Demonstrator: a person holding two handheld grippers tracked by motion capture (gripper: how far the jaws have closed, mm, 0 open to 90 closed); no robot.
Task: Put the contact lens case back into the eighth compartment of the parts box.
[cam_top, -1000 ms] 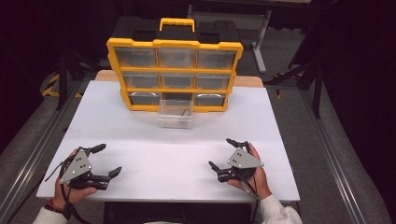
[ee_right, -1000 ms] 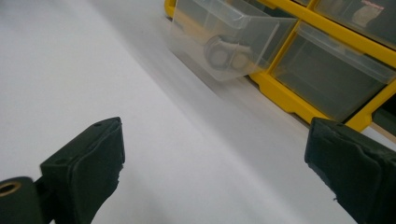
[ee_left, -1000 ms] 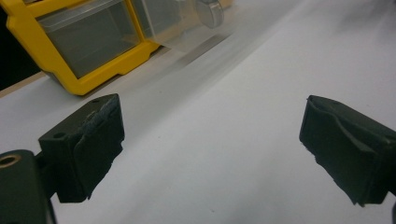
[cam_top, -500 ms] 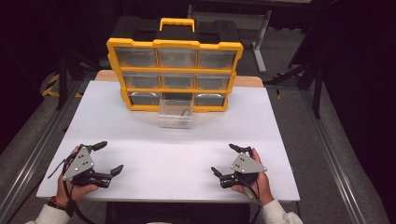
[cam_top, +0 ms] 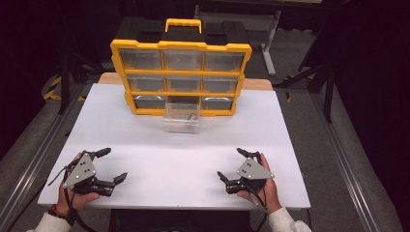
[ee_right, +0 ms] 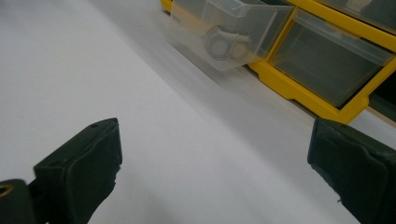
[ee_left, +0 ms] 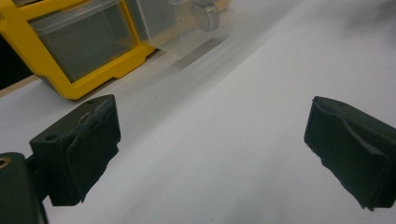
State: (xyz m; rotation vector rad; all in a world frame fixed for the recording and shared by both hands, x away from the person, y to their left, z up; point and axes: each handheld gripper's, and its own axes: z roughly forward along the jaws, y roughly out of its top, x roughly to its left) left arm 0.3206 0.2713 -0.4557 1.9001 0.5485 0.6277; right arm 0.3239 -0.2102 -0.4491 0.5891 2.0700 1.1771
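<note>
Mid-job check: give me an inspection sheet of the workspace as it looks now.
Surface: white table, bare between grippers and organizer.
Job's things: yellow organizer upright at the far edge; clear drawer pulled out of the bottom middle slot, a small metal part inside.
Clutter: nothing seen.
Grippers: left gripper and right gripper open, empty, near the front edge.
Cables: one trails from the left gripper toward the wrist.
Surroundings: dark floor, metal frames, rails on both sides.
</note>
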